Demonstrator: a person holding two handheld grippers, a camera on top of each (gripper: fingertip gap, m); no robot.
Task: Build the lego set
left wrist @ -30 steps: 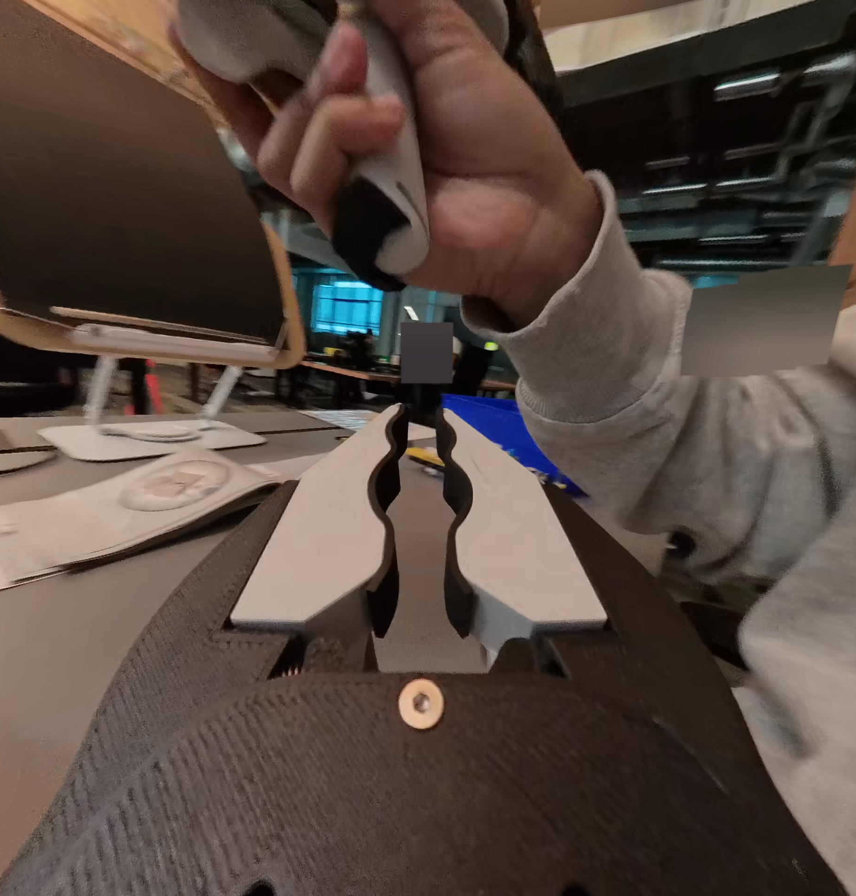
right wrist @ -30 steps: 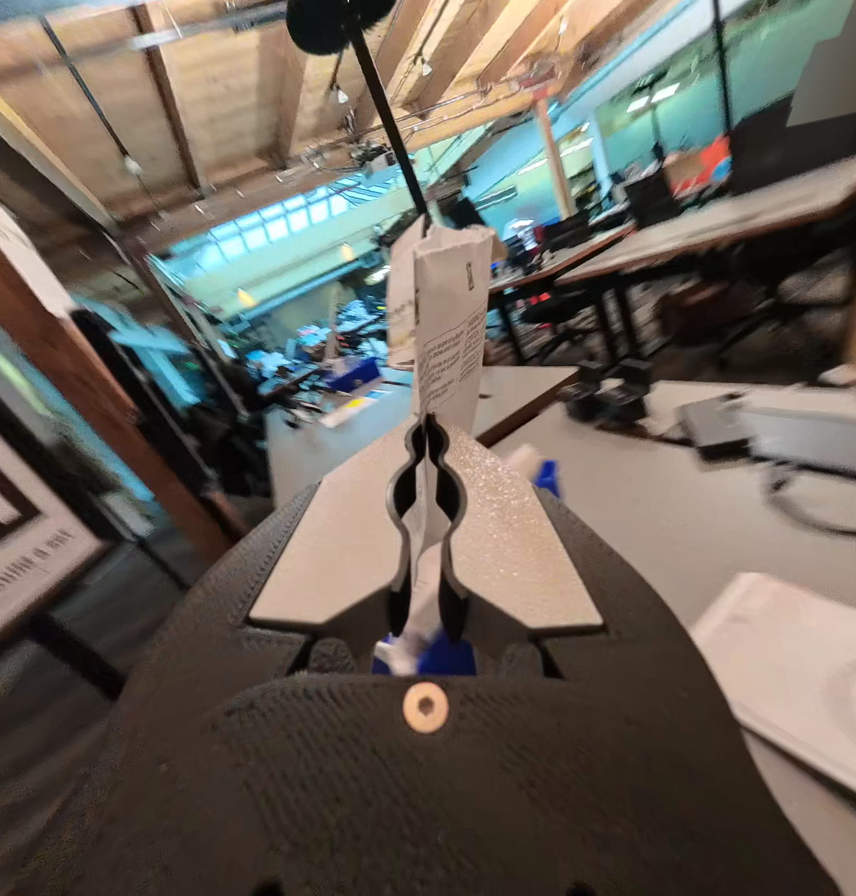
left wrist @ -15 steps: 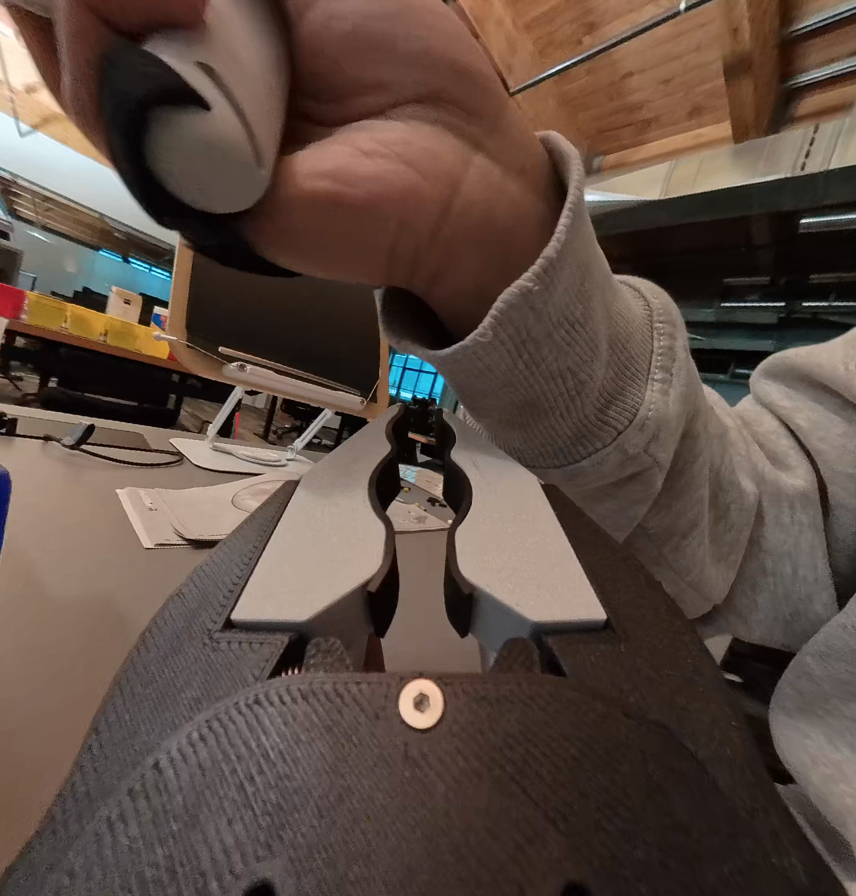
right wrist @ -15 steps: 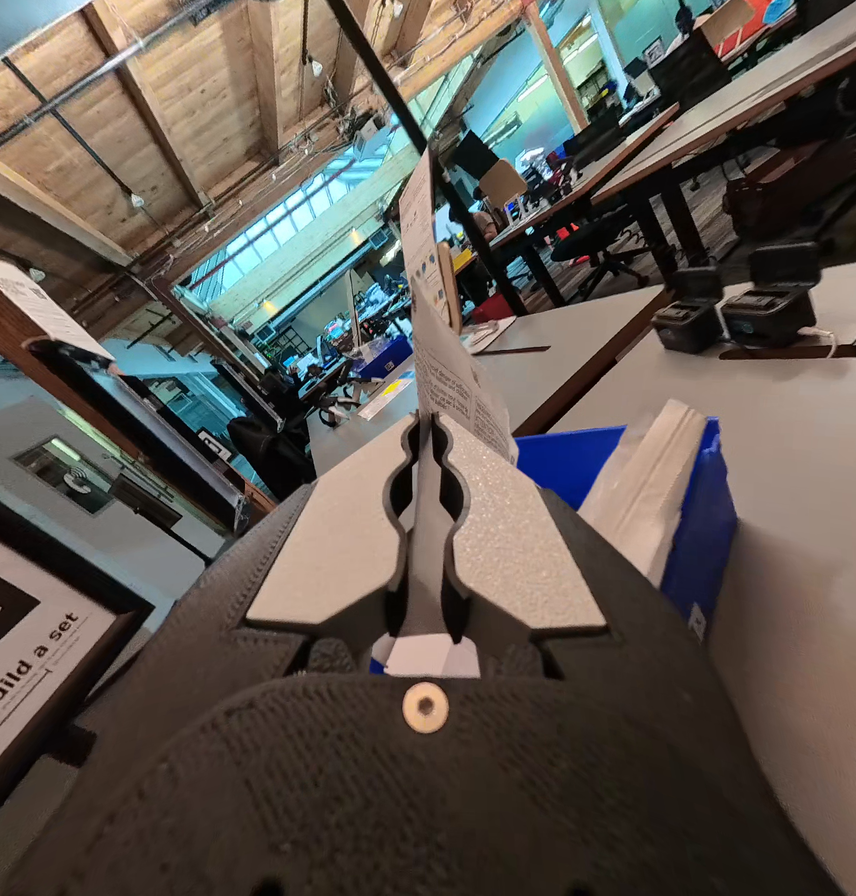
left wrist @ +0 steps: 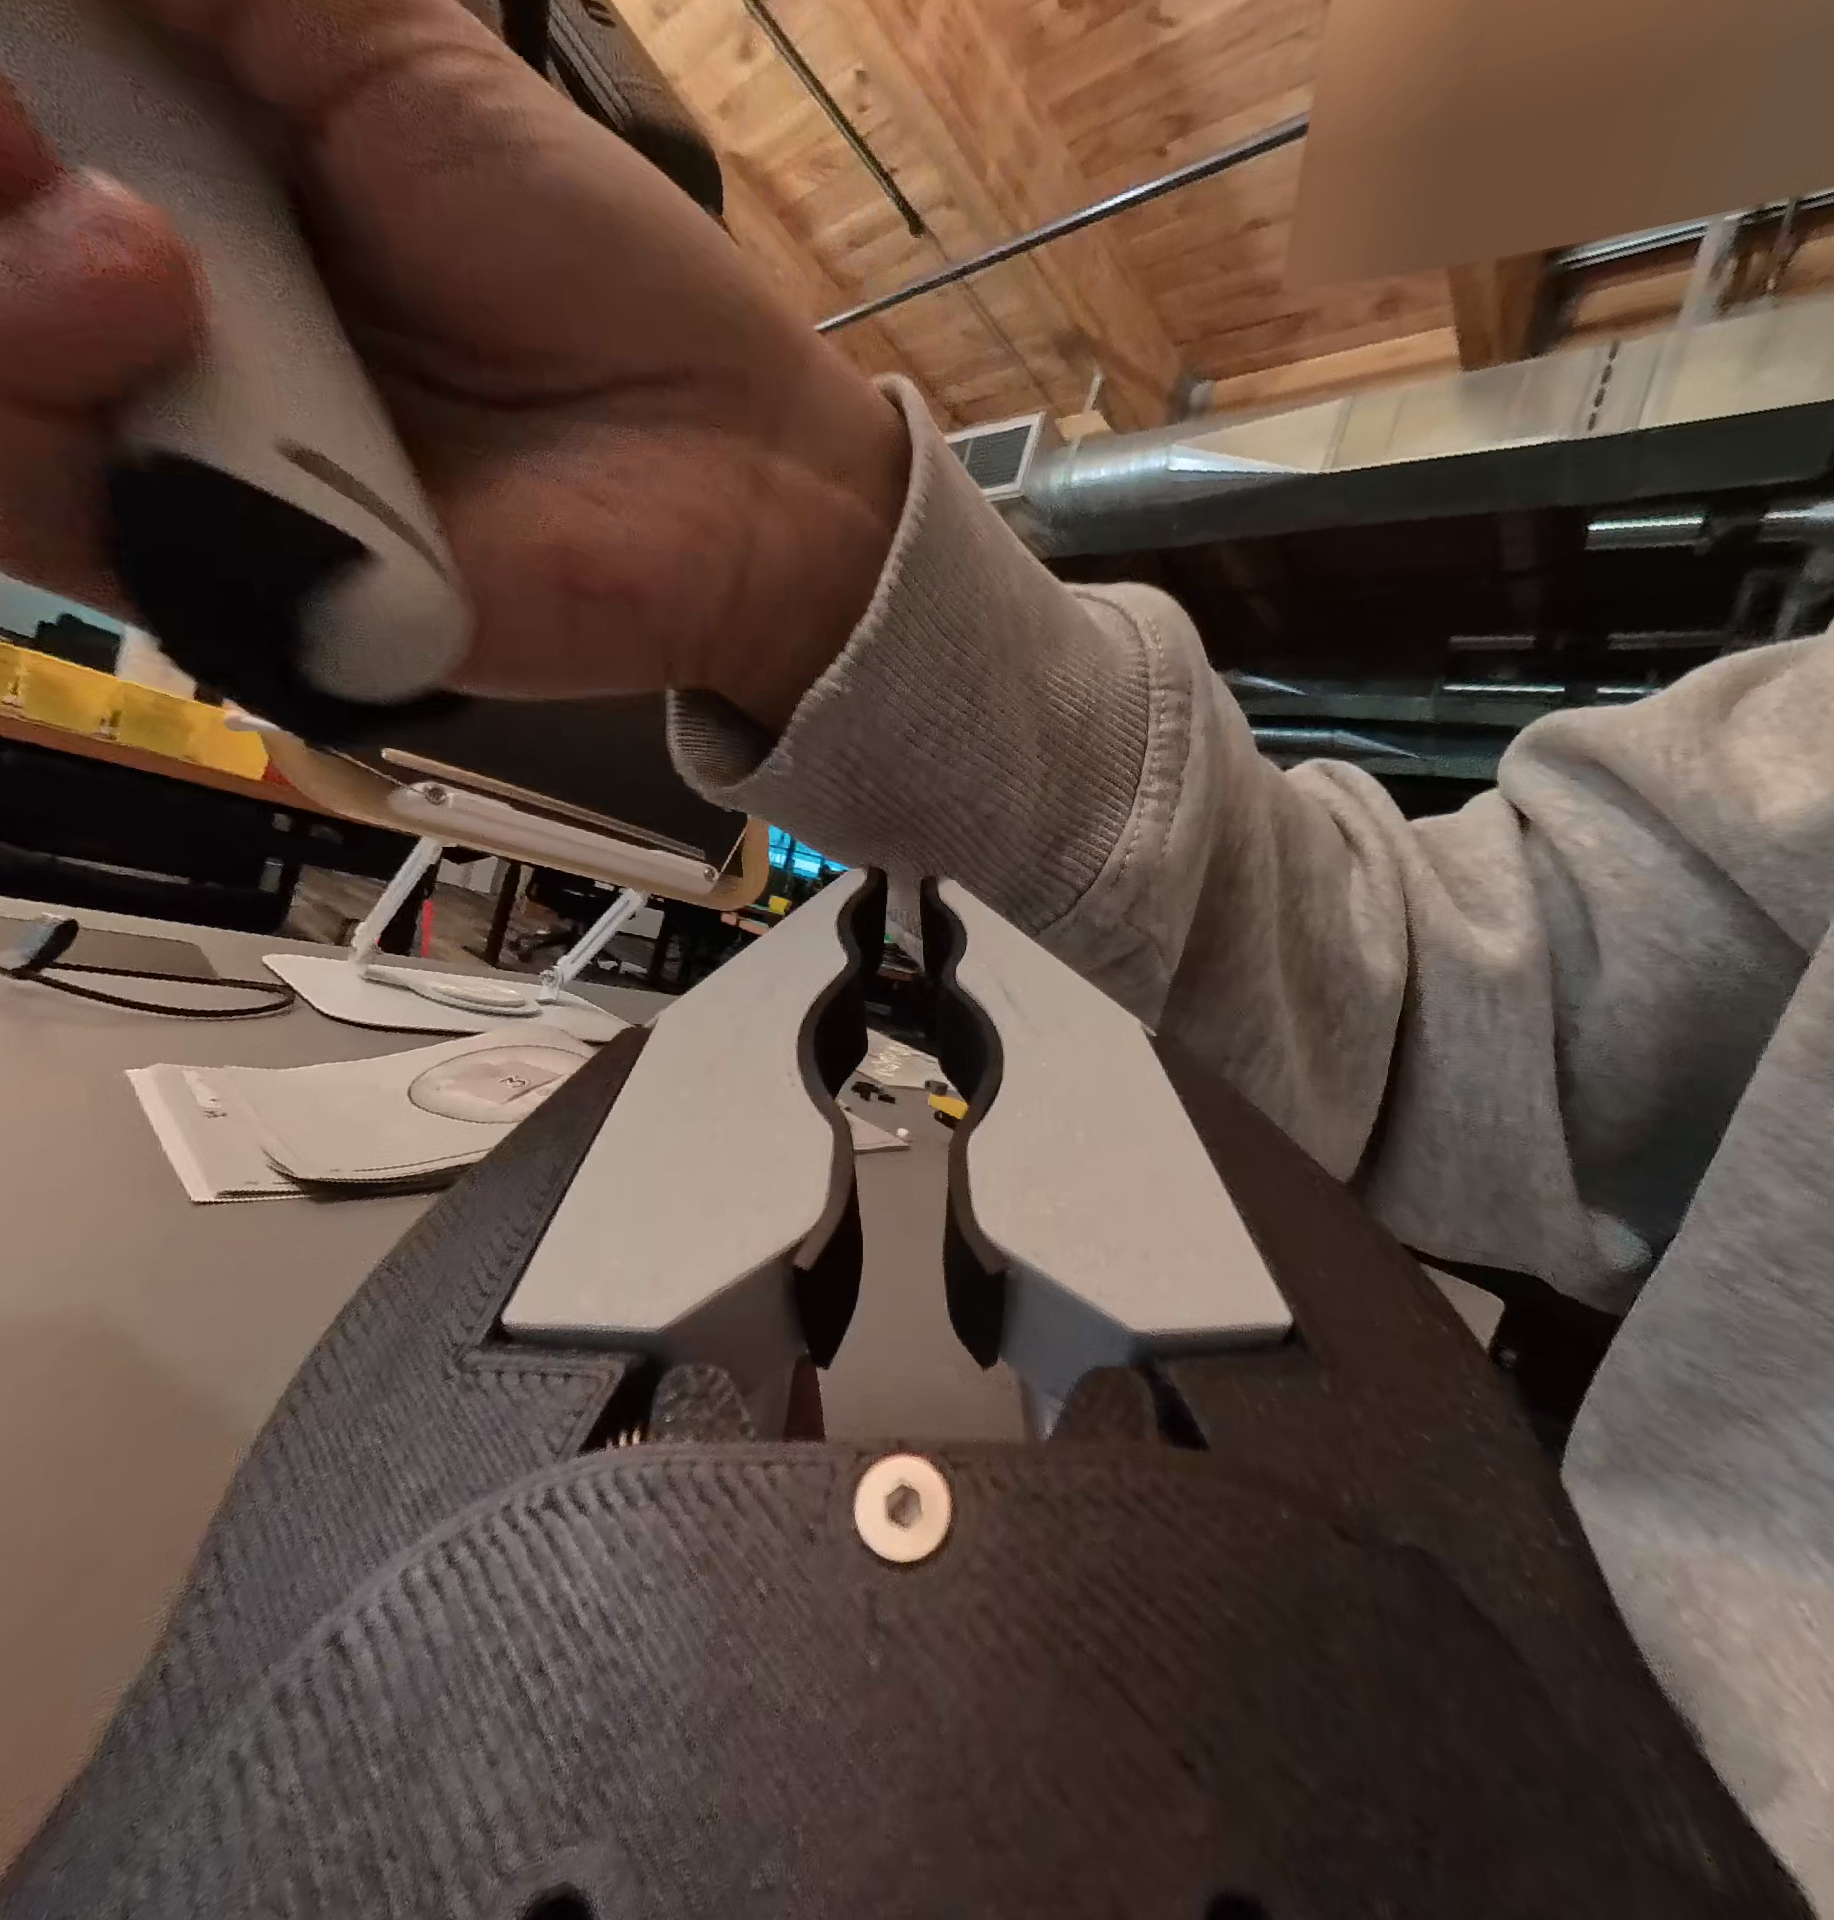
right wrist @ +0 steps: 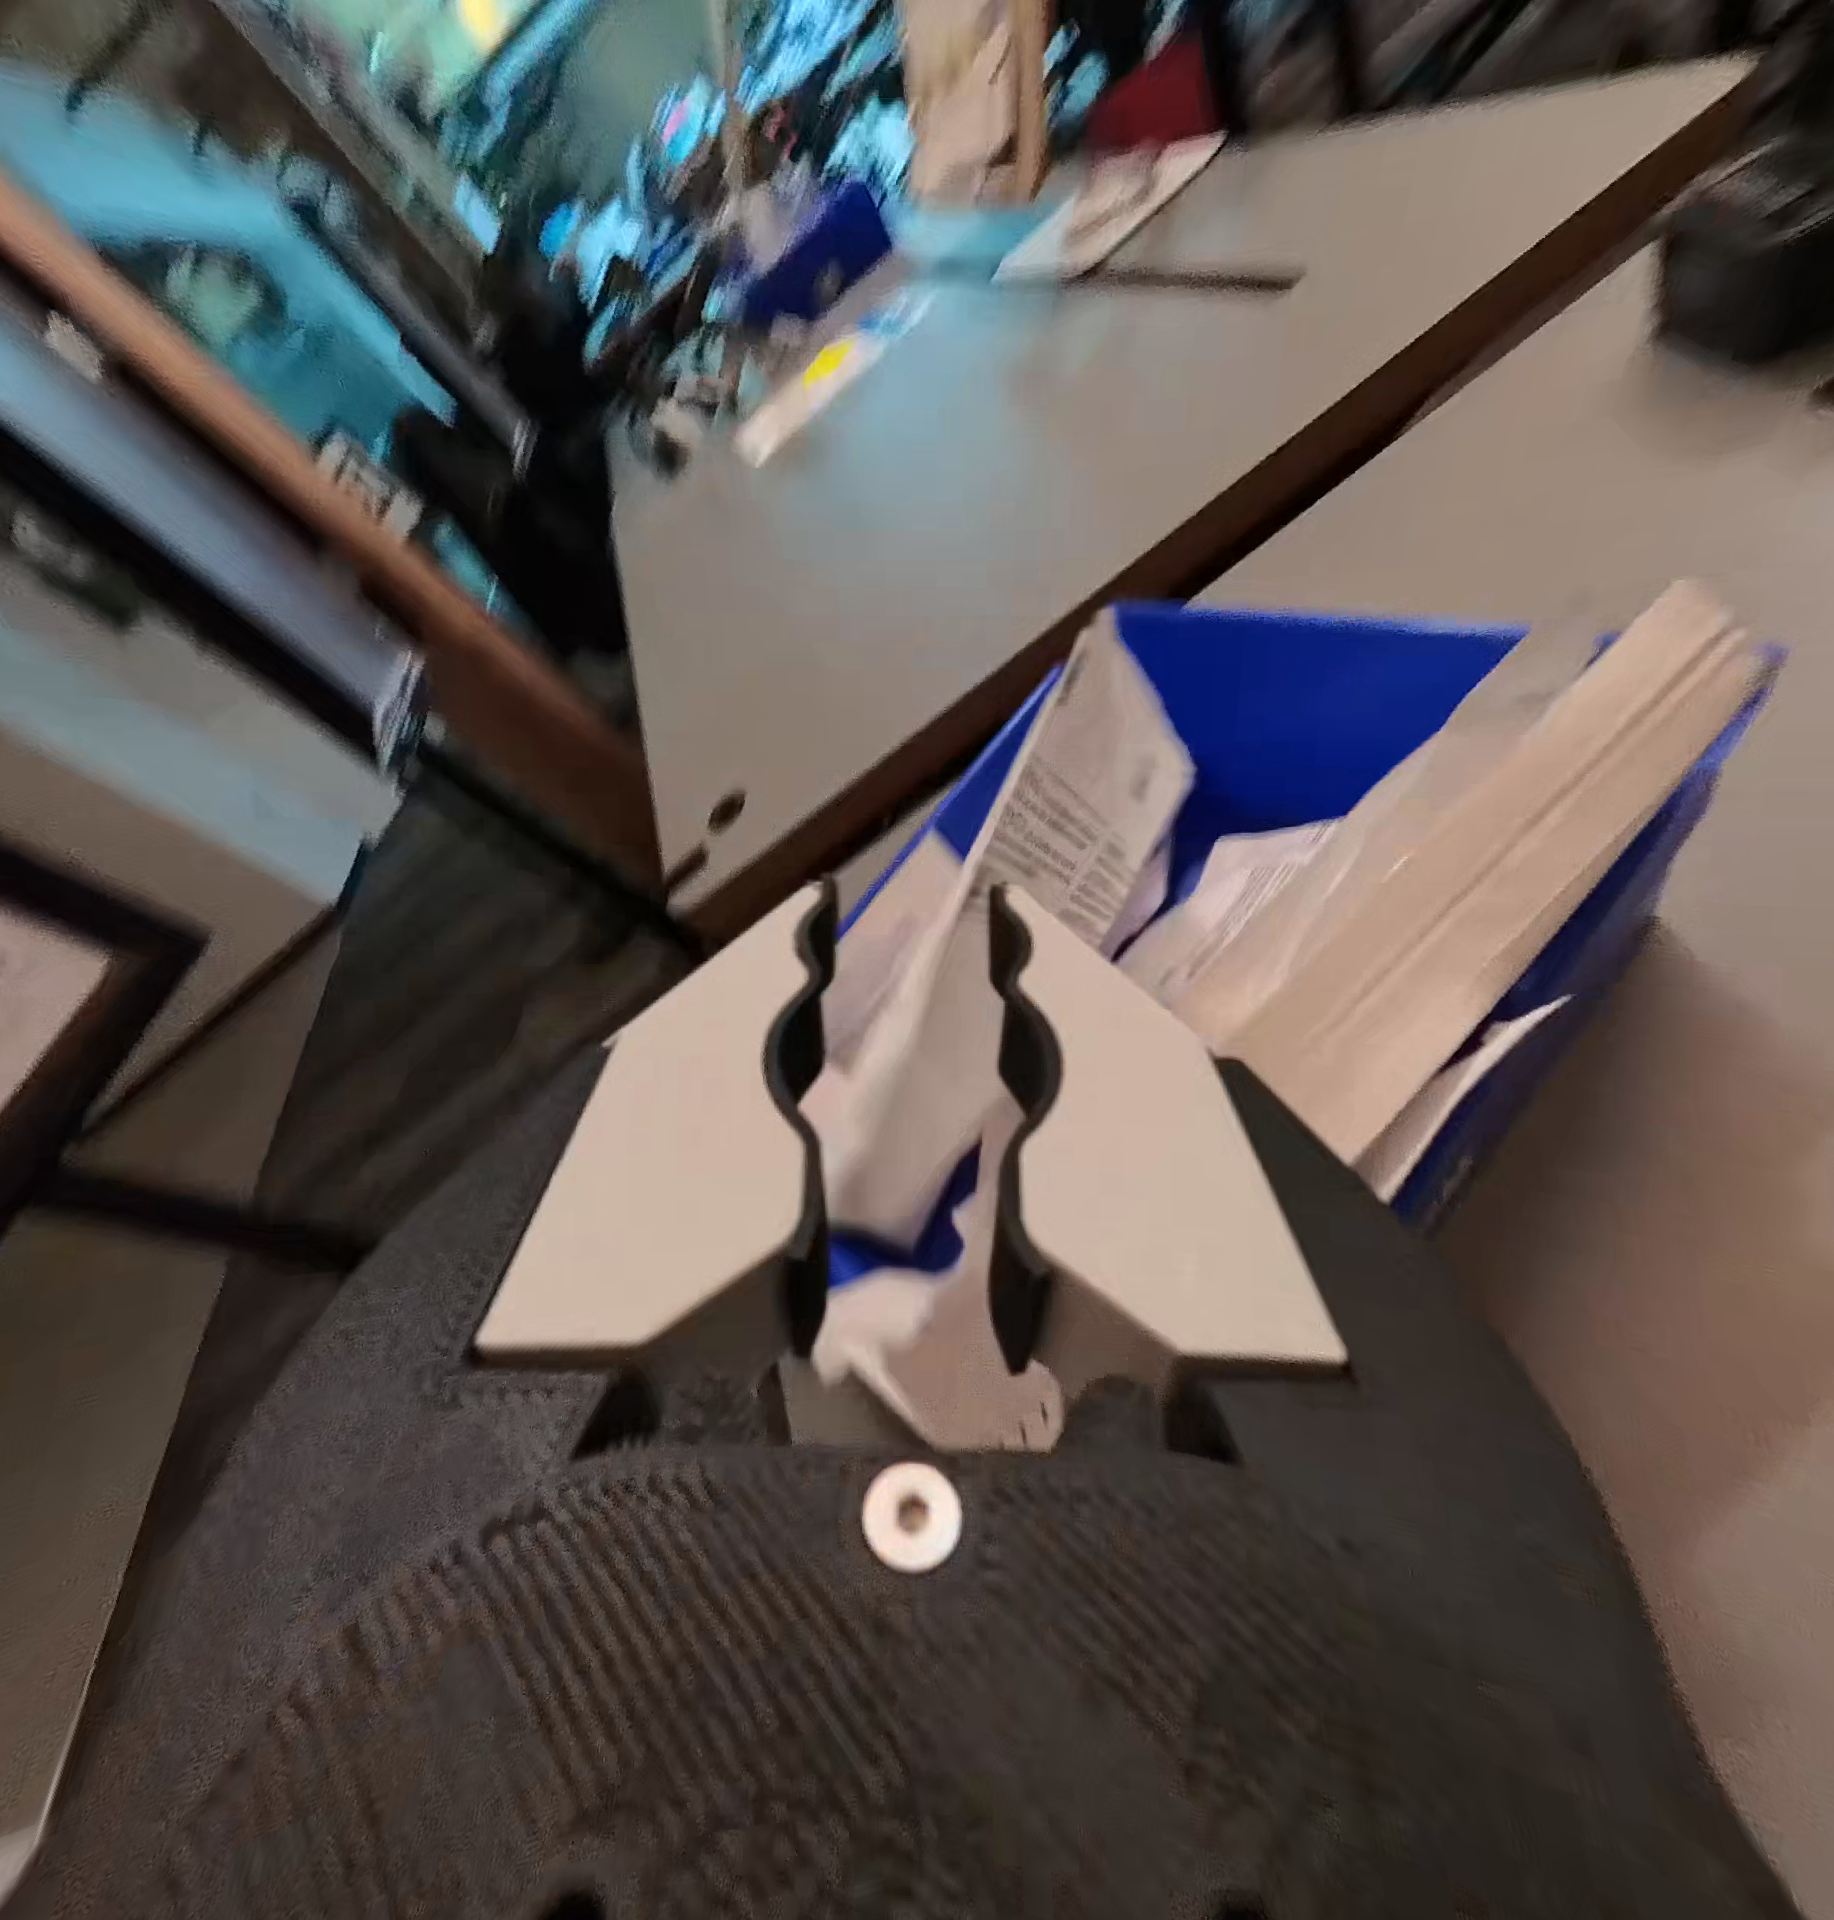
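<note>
We see a crumpled white paper bag with printed text lying loose between our right jaws, over the open blue plastic bin just ahead.

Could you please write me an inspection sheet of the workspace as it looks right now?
Surface: grey table, mostly bare near the left tongs.
Job's things: flat paper bags on the table; small loose pieces beyond the left tongs; a crumpled paper bag over the blue bin.
Clutter: white packets leaning in the bin; a stand holding a dark screen.
Grippers: left tongs narrowly parted, empty; right tongs open, the bag between the fingers, unclamped. A hand holds the right handle.
Cables: a black cable at the table's far left.
Surroundings: wood ceiling, ducts, further desks; right view blurred.
</note>
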